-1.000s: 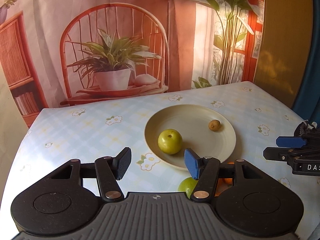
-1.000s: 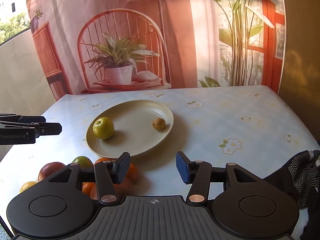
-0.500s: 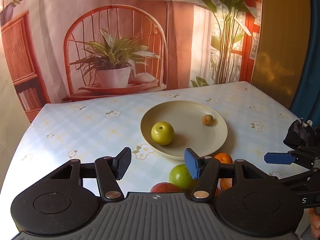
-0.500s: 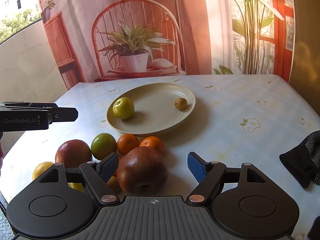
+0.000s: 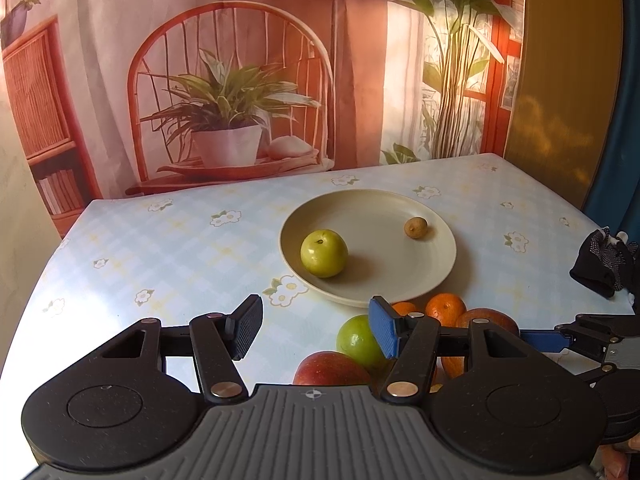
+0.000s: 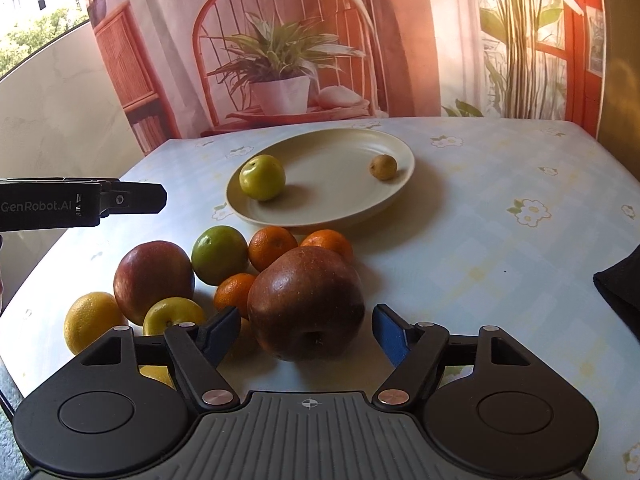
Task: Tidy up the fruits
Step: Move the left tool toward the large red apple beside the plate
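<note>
A cream plate (image 6: 332, 184) (image 5: 380, 248) holds a green apple (image 6: 262, 177) (image 5: 324, 253) and a small brown fruit (image 6: 383, 167) (image 5: 416, 227). In front of it lies a fruit pile: a big dark red apple (image 6: 306, 302), a second red apple (image 6: 154, 280), a green fruit (image 6: 219, 254) (image 5: 356, 340), oranges (image 6: 272, 248) and yellow fruits (image 6: 94, 320). My right gripper (image 6: 304, 332) straddles the big red apple with its jaws closing; small gaps remain at both pads. My left gripper (image 5: 314, 330) hovers open and empty, left of the pile.
The table wears a pale blue flowered cloth (image 5: 180, 248). A black dotted glove (image 5: 604, 264) (image 6: 620, 292) lies at the right edge. A printed backdrop of a chair and plants hangs behind the table. The table's left edge runs close to the yellow fruits.
My right gripper has dropped and come forward over the pile, and its jaws have widened around the big red apple. The left gripper has stayed open and barely shifted.
</note>
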Demonstrator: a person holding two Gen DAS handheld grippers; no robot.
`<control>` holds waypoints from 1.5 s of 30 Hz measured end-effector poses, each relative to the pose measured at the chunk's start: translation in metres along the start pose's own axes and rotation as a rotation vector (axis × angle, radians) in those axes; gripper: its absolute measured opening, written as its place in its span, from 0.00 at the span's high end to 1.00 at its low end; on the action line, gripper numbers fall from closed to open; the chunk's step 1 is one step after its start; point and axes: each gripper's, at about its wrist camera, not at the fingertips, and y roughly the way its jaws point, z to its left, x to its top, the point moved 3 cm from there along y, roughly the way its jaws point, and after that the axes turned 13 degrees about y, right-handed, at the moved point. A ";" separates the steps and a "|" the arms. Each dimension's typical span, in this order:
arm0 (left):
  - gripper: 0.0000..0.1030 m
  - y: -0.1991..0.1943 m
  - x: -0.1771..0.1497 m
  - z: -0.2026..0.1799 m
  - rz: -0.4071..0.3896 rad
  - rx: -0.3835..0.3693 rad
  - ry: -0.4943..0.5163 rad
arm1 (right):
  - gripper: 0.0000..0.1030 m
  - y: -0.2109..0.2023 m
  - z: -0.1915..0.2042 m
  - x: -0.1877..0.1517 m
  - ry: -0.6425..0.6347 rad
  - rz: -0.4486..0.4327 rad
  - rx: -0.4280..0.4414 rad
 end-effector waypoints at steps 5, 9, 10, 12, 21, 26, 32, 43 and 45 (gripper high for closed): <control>0.40 0.000 0.000 -0.001 0.001 -0.002 0.006 | 0.36 0.006 -0.006 -0.003 0.031 0.016 0.009; 0.40 0.002 -0.001 -0.002 0.005 -0.003 0.010 | 0.41 0.007 -0.011 -0.005 0.071 0.018 0.044; 0.40 0.002 -0.001 -0.002 0.005 -0.002 0.010 | 0.43 0.007 -0.012 -0.005 0.076 0.019 0.052; 0.40 0.002 -0.001 -0.001 0.004 -0.001 0.008 | 0.44 0.006 -0.012 -0.004 0.082 0.022 0.057; 0.40 0.003 -0.003 -0.002 0.011 -0.007 -0.004 | 0.44 -0.001 -0.010 -0.002 0.054 0.041 0.030; 0.40 0.003 -0.004 -0.001 0.012 -0.014 -0.011 | 0.44 -0.006 -0.008 -0.002 0.032 0.053 -0.001; 0.40 0.004 -0.005 -0.002 0.020 -0.015 -0.017 | 0.44 -0.009 -0.003 -0.003 -0.012 0.053 -0.040; 0.40 0.004 -0.006 -0.003 0.022 -0.020 -0.024 | 0.44 -0.017 0.002 0.002 -0.025 0.023 -0.024; 0.40 0.004 -0.006 -0.003 0.022 -0.023 -0.027 | 0.45 -0.017 0.003 0.002 -0.032 0.016 -0.027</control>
